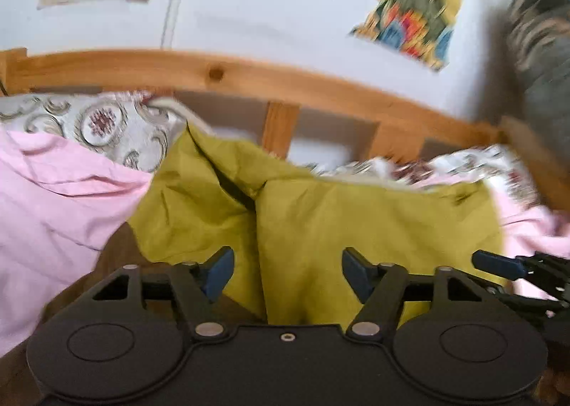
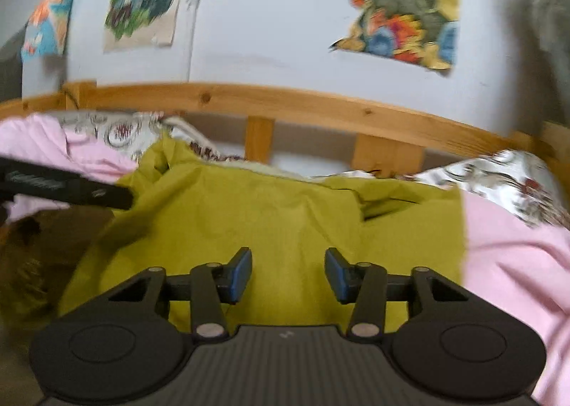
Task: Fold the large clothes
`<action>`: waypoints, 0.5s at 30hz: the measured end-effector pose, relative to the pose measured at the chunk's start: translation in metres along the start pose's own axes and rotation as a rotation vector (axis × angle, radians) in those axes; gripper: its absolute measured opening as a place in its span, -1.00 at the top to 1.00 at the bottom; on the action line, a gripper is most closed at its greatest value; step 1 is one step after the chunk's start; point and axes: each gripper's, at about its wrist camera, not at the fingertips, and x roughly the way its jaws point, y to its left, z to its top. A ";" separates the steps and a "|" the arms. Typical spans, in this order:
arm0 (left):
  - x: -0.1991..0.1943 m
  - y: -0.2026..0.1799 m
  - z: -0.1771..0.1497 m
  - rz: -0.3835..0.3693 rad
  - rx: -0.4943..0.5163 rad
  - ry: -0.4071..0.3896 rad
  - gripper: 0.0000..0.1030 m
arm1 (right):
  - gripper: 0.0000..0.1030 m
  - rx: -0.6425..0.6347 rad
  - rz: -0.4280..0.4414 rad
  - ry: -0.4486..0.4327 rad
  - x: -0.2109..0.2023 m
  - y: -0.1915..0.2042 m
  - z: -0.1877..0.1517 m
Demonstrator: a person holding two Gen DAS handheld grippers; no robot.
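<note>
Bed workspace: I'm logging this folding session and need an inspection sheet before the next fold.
Surface: bed with pink sheet, brown fabric at the near left edge.
Job's things: olive-green garment spread across the bed, creased, dark seam showing.
Clutter: patterned pillows along the far side.
Grippers: left gripper and right gripper both over the garment, jaws apart, nothing between them.
Cables: a thin line runs down the wall; too blurred to say whether it is a cable.
Surroundings: wooden bed rail, pale wall, colourful posters, grey fabric hanging at the right.
</note>
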 end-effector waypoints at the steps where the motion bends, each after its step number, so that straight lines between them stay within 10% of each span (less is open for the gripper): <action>1: 0.013 0.001 -0.003 0.014 -0.002 0.019 -0.14 | 0.07 -0.027 0.003 0.013 0.012 0.004 -0.001; 15: 0.000 0.014 -0.031 0.022 0.000 0.066 -0.36 | 0.01 -0.028 0.021 0.067 0.013 0.007 -0.028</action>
